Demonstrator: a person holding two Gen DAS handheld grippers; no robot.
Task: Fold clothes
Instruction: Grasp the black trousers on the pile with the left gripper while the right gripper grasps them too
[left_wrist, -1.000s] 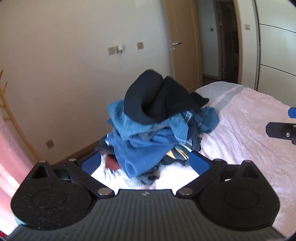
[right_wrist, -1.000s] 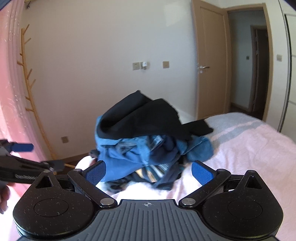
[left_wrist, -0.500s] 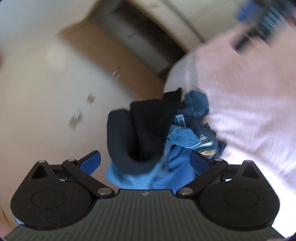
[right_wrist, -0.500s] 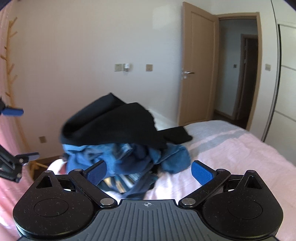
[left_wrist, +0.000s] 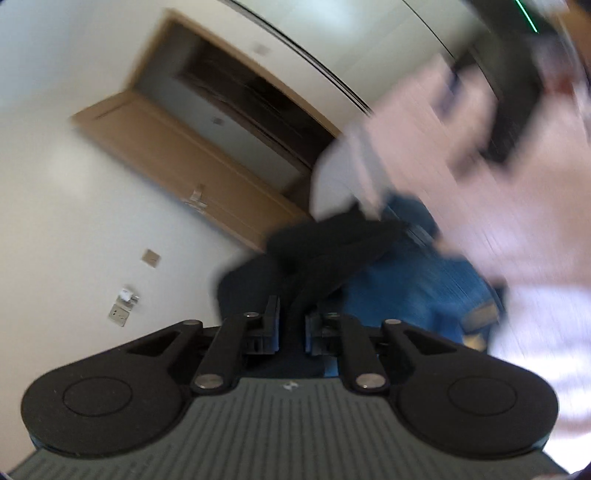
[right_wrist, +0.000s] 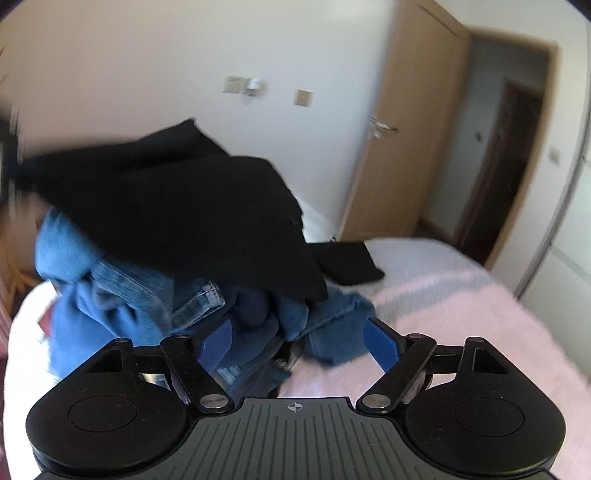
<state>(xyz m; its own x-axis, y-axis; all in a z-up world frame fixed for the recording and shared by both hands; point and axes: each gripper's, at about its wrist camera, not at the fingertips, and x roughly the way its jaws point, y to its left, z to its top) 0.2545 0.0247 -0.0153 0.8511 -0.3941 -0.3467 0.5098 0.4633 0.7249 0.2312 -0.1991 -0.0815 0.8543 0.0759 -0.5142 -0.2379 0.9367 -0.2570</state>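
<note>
A black garment (right_wrist: 177, 206) tops blue denim clothes (right_wrist: 122, 295); the bed (right_wrist: 461, 314) is pale pink, the door (right_wrist: 402, 147) tan.

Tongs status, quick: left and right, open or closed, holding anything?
Left tongs: closed on the black garment atop the clothes pile.
Right tongs: open, holding nothing, near the blue clothes.

A bedroom in a home; a bed with pale pink bedding (right_wrist: 461, 306) carries heaped clothes; a light wooden door (right_wrist: 402, 147) stands open beside white wardrobe panels (right_wrist: 570, 236).
</note>
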